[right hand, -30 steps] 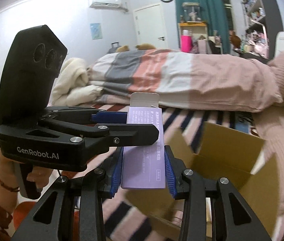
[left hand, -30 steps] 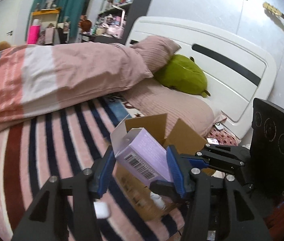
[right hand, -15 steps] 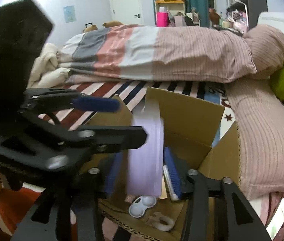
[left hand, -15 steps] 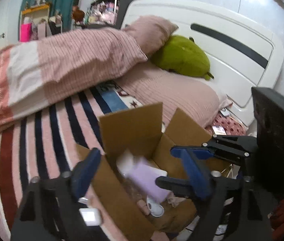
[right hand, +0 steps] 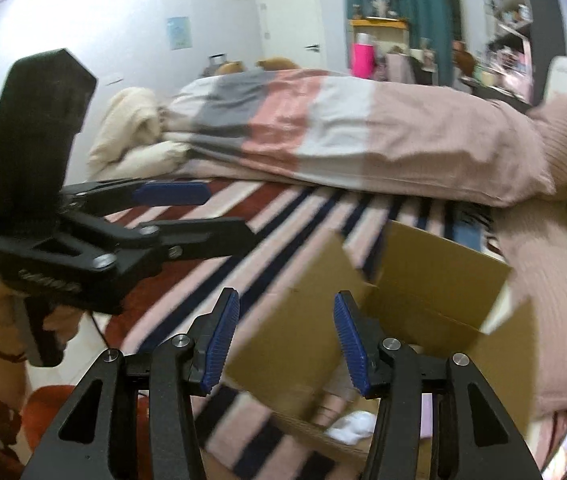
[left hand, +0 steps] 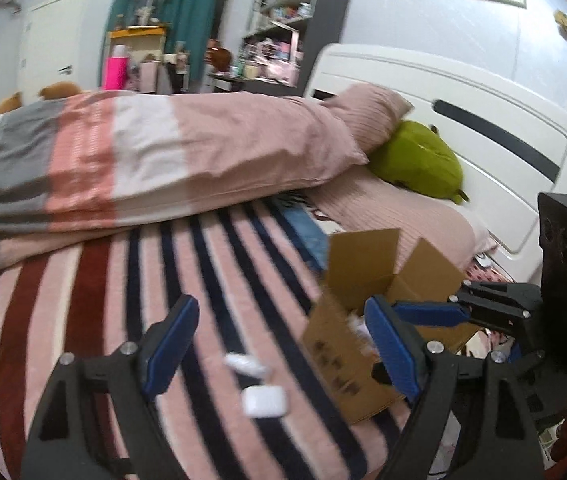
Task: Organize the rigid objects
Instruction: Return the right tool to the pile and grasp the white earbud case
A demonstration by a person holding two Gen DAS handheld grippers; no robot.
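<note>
The striped bed [left hand: 83,288] carried the open cardboard box [left hand: 363,320] at its near edge, by the pillows. The left gripper [left hand: 279,344] gaped wide, empty, over two small white cases [left hand: 263,400] beside the box. The right gripper [right hand: 285,340] hung spread above the box, empty too.

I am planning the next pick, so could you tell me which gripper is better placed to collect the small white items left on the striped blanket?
Left. The left gripper is open with the white case lying between its fingers, while the right gripper faces the cardboard box.
</note>
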